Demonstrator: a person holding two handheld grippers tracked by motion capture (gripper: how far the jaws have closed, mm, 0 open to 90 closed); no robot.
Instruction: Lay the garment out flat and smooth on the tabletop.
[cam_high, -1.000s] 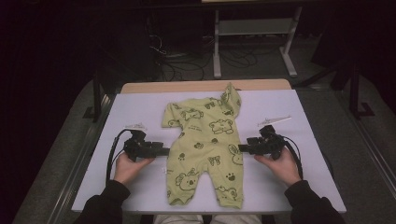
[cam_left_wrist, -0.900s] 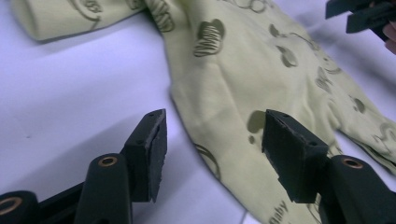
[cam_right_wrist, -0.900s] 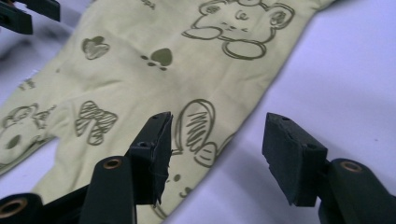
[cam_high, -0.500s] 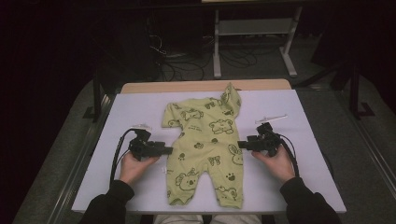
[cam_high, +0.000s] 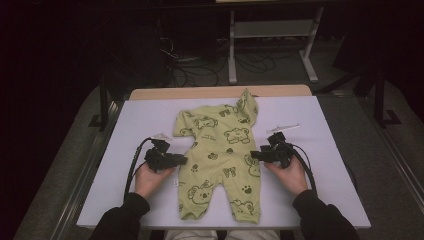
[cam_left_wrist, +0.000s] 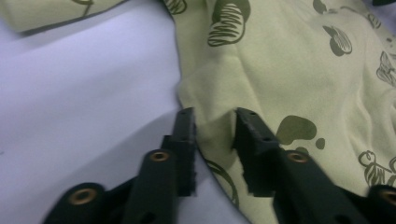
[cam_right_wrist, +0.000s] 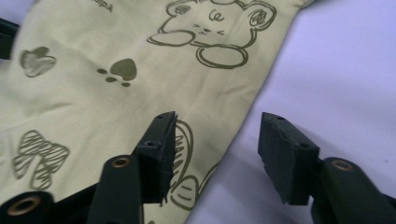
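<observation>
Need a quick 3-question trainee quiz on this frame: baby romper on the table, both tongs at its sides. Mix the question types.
1. True or false: the left tongs have pinched up a fold of the baby romper at its edge.
2. Which side of the romper are the right tongs at? A) collar B) the waist edge on the person's right C) a leg cuff
3. Fill in: in the right gripper view, the jaws straddle the romper's edge, one jaw over the fabric, the other over the ____ table cover.

Key: 1 true; 2 B; 3 white
</observation>
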